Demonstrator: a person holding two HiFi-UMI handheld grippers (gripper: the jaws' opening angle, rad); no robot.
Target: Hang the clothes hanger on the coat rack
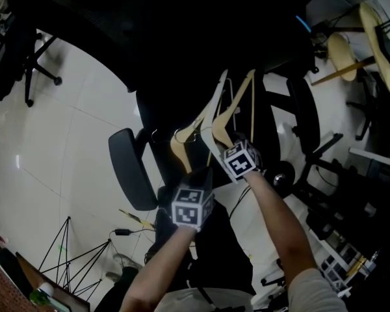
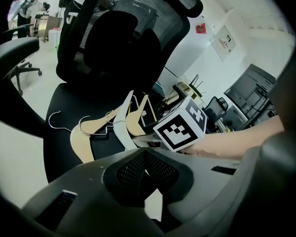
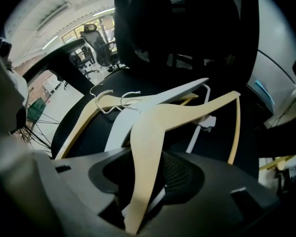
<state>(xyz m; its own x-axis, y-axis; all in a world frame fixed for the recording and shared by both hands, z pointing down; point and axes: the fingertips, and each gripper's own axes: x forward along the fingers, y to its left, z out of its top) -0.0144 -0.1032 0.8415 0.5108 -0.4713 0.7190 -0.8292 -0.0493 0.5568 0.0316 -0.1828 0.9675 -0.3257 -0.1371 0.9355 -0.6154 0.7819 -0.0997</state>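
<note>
The pale wooden hanger [image 3: 158,127] lies flat on the black chair seat [image 3: 84,120] atop a white hanger [image 3: 119,127]. Its wire hook points away to the left, and one smooth curved arm runs lengthwise between the right gripper's [image 3: 140,177] parted jaws, not visibly pinched. The left gripper [image 2: 145,157] is closed and empty.

An office: mesh swivel chairs [image 2: 123,28] on pale floor tiles [image 1: 71,129].

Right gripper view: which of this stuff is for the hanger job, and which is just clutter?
Job: right gripper, jaws open astride the top wooden hanger. Coat rack not made out.
Lying about: white hanger, lower wooden hanger, office chair under them.
</note>
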